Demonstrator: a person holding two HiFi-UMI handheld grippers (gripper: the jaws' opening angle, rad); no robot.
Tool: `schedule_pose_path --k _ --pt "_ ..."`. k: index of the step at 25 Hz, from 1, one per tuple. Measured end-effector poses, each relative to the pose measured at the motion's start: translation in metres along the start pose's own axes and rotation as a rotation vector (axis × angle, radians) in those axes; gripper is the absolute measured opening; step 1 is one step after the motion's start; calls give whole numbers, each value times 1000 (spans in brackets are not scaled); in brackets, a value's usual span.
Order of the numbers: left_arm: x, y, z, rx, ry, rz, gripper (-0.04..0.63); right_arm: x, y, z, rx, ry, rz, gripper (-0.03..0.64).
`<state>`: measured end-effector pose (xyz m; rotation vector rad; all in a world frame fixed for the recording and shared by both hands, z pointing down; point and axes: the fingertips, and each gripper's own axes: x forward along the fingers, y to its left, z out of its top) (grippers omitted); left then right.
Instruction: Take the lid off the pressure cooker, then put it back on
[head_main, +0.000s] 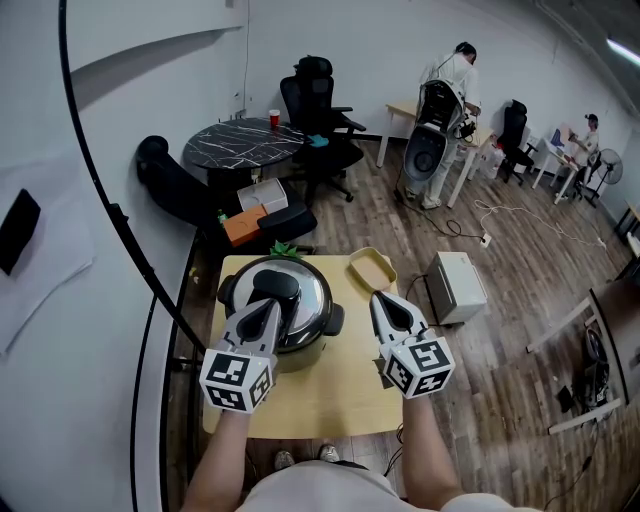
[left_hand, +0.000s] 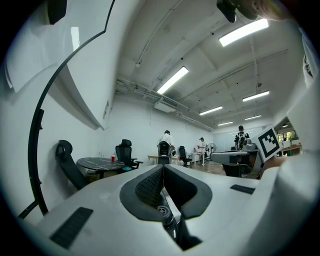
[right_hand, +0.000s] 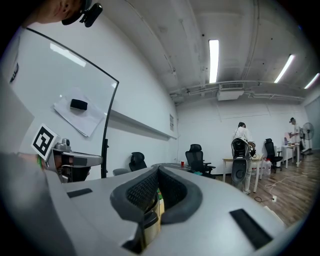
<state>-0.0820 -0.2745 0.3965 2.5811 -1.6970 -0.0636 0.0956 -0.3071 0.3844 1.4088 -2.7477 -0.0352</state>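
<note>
The pressure cooker stands on a small wooden table, its silver lid on, with a black handle across the top. My left gripper hovers over the lid's handle, jaws shut and nothing between them. In the left gripper view the left gripper has its pads together, and a bit of the lid's valve shows below them. To the right of the cooker, my right gripper is shut and empty; in the right gripper view the right gripper has its pads together too.
A tan tray lies at the table's far right corner. A white box sits on the floor to the right. Behind are a round dark table, office chairs and people at desks. A whiteboard wall runs along the left.
</note>
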Motion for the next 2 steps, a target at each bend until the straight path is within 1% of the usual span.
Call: schedule_pose_path --k 2 --pt "-1 -1 0 1 1 -3 14 -1 1 0 0 3 0 0"
